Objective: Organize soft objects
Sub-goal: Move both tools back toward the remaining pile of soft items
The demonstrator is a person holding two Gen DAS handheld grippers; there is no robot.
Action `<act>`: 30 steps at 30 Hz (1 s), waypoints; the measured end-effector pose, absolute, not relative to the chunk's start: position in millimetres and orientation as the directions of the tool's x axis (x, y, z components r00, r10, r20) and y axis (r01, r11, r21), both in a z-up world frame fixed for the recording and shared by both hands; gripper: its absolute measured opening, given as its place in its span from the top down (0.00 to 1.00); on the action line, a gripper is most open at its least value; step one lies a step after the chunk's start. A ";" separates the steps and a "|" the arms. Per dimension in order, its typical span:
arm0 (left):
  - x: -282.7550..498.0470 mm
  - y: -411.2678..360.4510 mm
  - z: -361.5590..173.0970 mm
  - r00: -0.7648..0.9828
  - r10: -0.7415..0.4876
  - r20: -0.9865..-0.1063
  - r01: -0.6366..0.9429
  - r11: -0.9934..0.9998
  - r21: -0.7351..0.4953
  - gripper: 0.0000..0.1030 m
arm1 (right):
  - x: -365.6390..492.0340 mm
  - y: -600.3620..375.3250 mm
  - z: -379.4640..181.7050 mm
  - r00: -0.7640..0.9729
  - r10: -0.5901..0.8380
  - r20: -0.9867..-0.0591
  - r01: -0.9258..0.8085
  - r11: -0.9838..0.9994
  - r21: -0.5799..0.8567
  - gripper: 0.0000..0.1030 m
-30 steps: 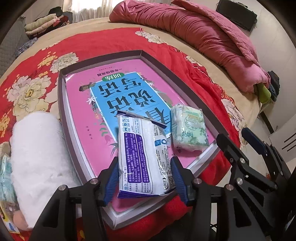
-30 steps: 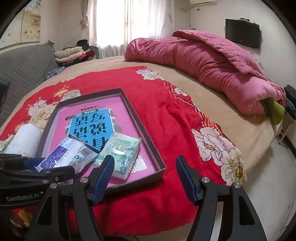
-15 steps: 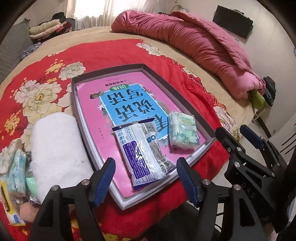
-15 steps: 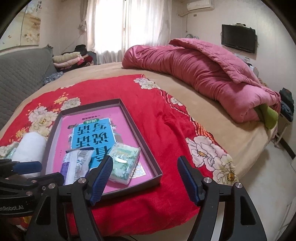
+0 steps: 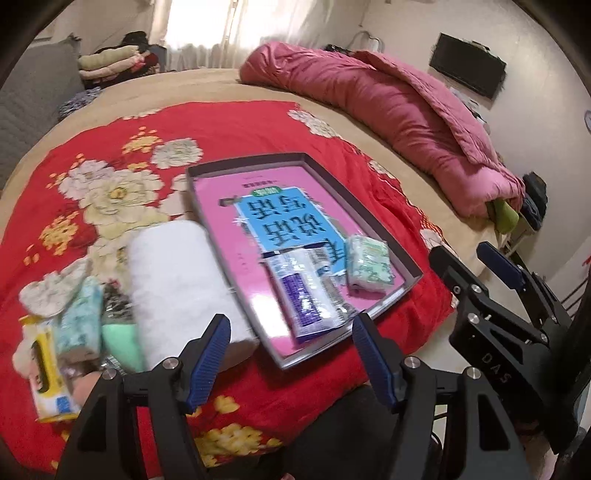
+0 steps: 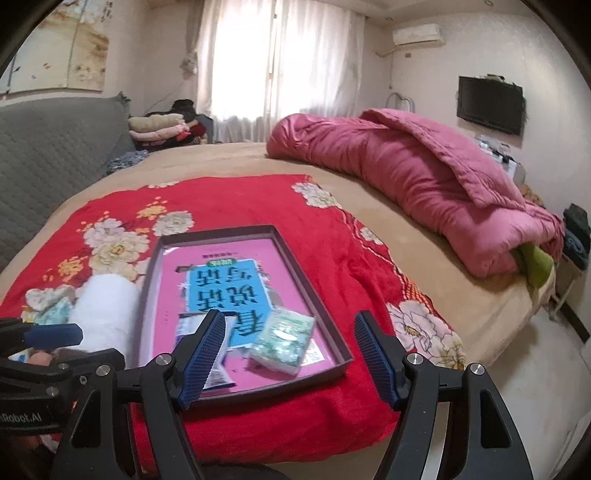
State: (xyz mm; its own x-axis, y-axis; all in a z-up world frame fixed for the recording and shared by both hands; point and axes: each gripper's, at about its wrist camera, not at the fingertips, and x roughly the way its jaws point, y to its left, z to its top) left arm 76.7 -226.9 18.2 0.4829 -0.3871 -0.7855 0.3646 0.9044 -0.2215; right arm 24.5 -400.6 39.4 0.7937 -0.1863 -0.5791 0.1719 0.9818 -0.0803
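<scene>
Both jaws are standing wide and holding nothing: the left gripper (image 5: pixel 291 354) and the right gripper (image 6: pixel 290 354) are hanging over the near edge of the red blanket (image 6: pixel 229 199). Beyond them, the purple-white packet (image 5: pixel 303 295) and the green tissue pack (image 5: pixel 369 266) are lying in the shallow box (image 5: pixel 384 229), with the white roll (image 5: pixel 177 273) just beside it and small packs (image 5: pixel 79 314) farther left.

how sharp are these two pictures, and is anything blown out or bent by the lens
Left wrist view: motion blur smears the white roll, the small packs beside it and the purple-and-white packet in the box; the window is blown out. Right wrist view: sharper, the green tissue pack reads clearly, though the curtained window is overexposed. Both show fisheye bending and dark corners.
</scene>
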 end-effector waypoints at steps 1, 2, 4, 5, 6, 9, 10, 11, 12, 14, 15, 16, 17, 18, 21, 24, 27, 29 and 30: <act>74.8 -219.8 20.0 0.492 -0.378 -0.784 0.350 0.911 -0.219 0.34 | 23.6 -397.0 41.2 0.795 -0.183 -0.578 0.166 0.983 -0.084 0.28; 73.8 -215.5 21.0 0.496 -0.374 -0.783 0.344 0.913 -0.218 0.34 | 22.2 -392.8 43.6 0.798 -0.180 -0.575 0.158 0.983 -0.088 0.28; 70.7 -202.8 24.2 0.505 -0.369 -0.780 0.324 0.919 -0.226 0.34 | 19.7 -387.0 47.5 0.803 -0.175 -0.570 0.148 0.984 -0.094 0.28; 68.9 -197.6 24.8 0.508 -0.368 -0.779 0.317 0.921 -0.228 0.34 | 18.9 -383.8 49.5 0.805 -0.172 -0.567 0.143 0.985 -0.096 0.28; 67.6 -194.1 25.4 0.511 -0.366 -0.778 0.314 0.922 -0.228 0.34 | 17.4 -379.7 52.2 0.809 -0.165 -0.564 0.133 0.986 -0.097 0.28; 63.1 -179.6 29.1 0.523 -0.359 -0.773 0.295 0.927 -0.230 0.34 | 13.4 -368.8 58.7 0.820 -0.155 -0.551 0.112 0.988 -0.110 0.28; 61.3 -173.1 30.6 0.528 -0.357 -0.770 0.286 0.929 -0.234 0.34 | 12.4 -365.3 60.4 0.823 -0.151 -0.548 0.106 0.988 -0.113 0.28; 60.3 -169.6 31.1 0.530 -0.356 -0.770 0.281 0.930 -0.237 0.34 | 10.9 -361.2 62.4 0.827 -0.145 -0.544 0.097 0.989 -0.115 0.28; 58.5 -165.5 32.3 0.532 -0.355 -0.768 0.273 0.931 -0.241 0.34 | 10.0 -358.3 63.9 0.829 -0.141 -0.541 0.091 0.989 -0.118 0.28; 55.3 -156.0 34.9 0.540 -0.350 -0.765 0.258 0.934 -0.246 0.34 | 7.7 -350.3 67.2 0.834 -0.126 -0.538 0.072 0.990 -0.120 0.28; 53.8 -151.3 36.3 0.544 -0.349 -0.763 0.251 0.935 -0.249 0.34 | 6.2 -345.9 69.0 0.837 -0.118 -0.534 0.063 0.991 -0.120 0.28; 51.8 -146.5 38.3 0.550 -0.347 -0.760 0.245 0.937 -0.251 0.34 | 4.1 -342.0 70.6 0.841 -0.110 -0.531 0.054 0.991 -0.120 0.28; 49.8 -141.4 40.1 0.555 -0.345 -0.757 0.238 0.938 -0.253 0.34 | 2.4 -336.8 72.9 0.845 -0.099 -0.526 0.040 0.992 -0.123 0.28; 48.3 -136.5 41.5 0.559 -0.343 -0.755 0.231 0.939 -0.255 0.34 | 1.1 -331.8 74.6 0.849 -0.092 -0.521 0.029 0.991 -0.127 0.28; 43.3 -120.6 44.8 0.572 -0.330 -0.751 0.206 0.944 -0.258 0.34 | -3.8 -316.6 79.4 0.858 -0.065 -0.510 -0.007 0.990 -0.138 0.28; 38.5 -104.4 47.7 0.590 -0.302 -0.749 0.173 0.953 -0.248 0.34 | -8.0 -303.2 84.4 0.865 -0.028 -0.500 -0.047 0.990 -0.136 0.28; 33.8 -91.0 50.2 0.605 -0.277 -0.747 0.148 0.960 -0.236 0.34 | -12.0 -288.8 87.5 0.870 0.009 -0.492 -0.085 0.988 -0.132 0.28; 31.7 -82.4 52.6 0.613 -0.268 -0.743 0.135 0.962 -0.235 0.34 | -13.5 -278.2 89.0 0.868 0.037 -0.494 -0.113 0.986 -0.125 0.28; 30.5 -78.3 53.6 0.617 -0.263 -0.741 0.129 0.964 -0.234 0.34 | -13.9 -273.8 89.6 0.868 0.046 -0.495 -0.124 0.984 -0.125 0.28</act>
